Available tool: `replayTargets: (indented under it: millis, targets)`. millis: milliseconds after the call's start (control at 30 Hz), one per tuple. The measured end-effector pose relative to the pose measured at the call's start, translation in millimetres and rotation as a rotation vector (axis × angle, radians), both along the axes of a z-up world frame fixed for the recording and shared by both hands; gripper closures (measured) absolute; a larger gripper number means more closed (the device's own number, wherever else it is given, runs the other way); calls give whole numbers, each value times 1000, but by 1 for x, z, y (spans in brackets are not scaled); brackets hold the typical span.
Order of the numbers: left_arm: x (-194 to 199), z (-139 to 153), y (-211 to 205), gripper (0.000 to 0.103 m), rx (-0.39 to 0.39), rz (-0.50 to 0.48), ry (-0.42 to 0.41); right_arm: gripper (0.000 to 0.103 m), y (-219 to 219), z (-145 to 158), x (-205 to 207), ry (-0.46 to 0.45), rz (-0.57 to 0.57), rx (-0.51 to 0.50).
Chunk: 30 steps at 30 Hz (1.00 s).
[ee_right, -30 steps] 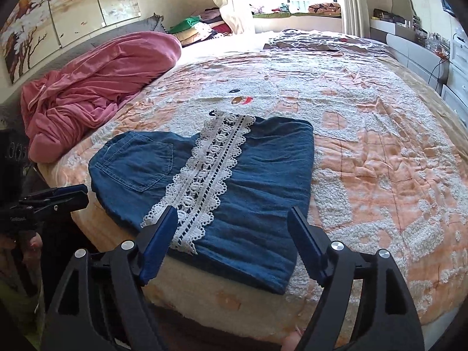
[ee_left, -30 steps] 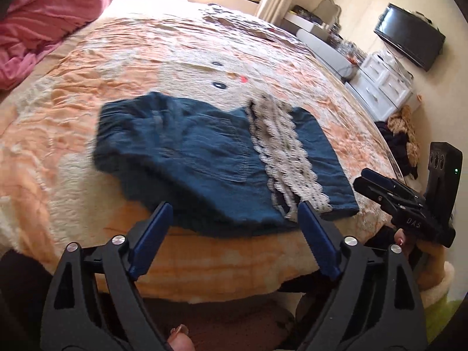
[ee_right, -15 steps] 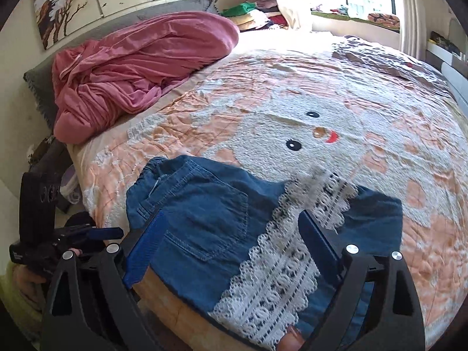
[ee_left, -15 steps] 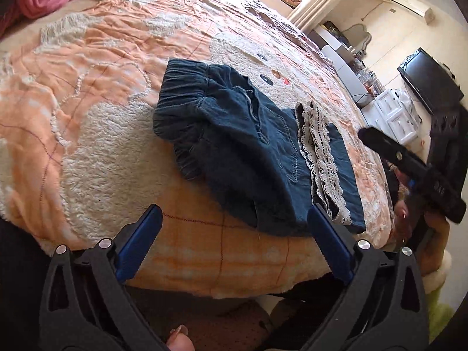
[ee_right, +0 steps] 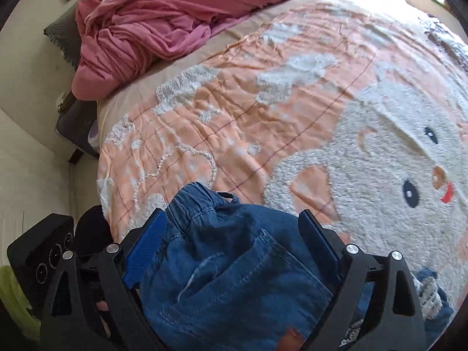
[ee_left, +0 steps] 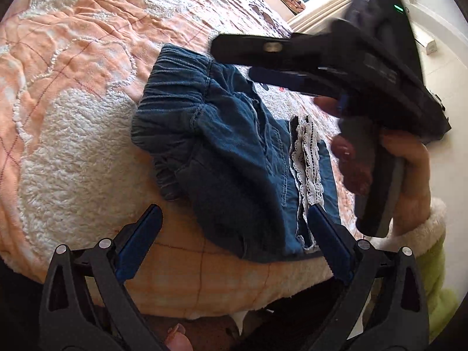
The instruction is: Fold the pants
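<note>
Nowhere readable writing: plain denim pants [ee_left: 234, 158], lace trim [ee_left: 307, 158].

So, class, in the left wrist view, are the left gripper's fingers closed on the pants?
No. The left gripper is open, its fingers spread apart near the pants without pinching them.

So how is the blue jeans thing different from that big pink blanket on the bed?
The blue denim pants with white lace trim lie folded fairly flat near the bed's edge; the crumpled pink blanket sits heaped far back by the wall. The pants are stiff denim with stitched seams; the blanket is soft and plain. The pants look smaller than the blanket. Both rest on the orange quilted bedspread.
</note>
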<state>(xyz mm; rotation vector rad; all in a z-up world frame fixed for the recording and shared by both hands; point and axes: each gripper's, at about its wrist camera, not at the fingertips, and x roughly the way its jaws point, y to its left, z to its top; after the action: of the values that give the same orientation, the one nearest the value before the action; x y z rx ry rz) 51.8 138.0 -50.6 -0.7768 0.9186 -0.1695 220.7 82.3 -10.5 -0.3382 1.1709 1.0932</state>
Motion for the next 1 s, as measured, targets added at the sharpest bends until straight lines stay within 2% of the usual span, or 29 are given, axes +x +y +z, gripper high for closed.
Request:
replayTargets:
  millis: [67,100,133,167,267,300,333,400,533,700,800,833,900,933,1000]
  targets:
    - [5,1,0,10,-8,4,-6,16,13,-17,2,61,25,-36]
    - [7,1,1,10,-10,12,-9,25,17,-22,2,71,33,-41]
    - [9,0,1,10,-11,18,-11,57,20,-27,1,87,47,-39]
    - [10,1,2,12,-6,23,-15,64,21,-30,-1,94,54,-44]
    - [15,2,2,39,39,49,-15,71,15,-21,-10,21,80,-15]
    - [18,2,1,52,27,44,-18,71,8,-17,-9,24,66,6]
    - [19,3,-1,56,16,32,-23,71,-2,-10,-7,29,50,44]
    - [23,13,-10,56,39,9,-51,71,-28,8,-3,23,30,124]
    - [31,45,-47,55,147,-69,-139,71,-93,40,7,8,-46,265]
    - [48,72,-107,52,250,-200,-212,70,-180,53,19,9,-144,397]
    - [58,73,-141,44,304,-269,-229,58,-226,46,25,11,-216,426]
    - [61,71,-149,43,323,-287,-227,47,-238,42,26,11,-249,428]
    - [64,65,-165,42,338,-337,-222,42,-266,32,27,28,-308,433]
    - [65,62,-171,41,345,-352,-217,35,-275,27,26,30,-338,423]
    - [63,55,-181,41,361,-386,-205,34,-293,19,23,28,-389,412]
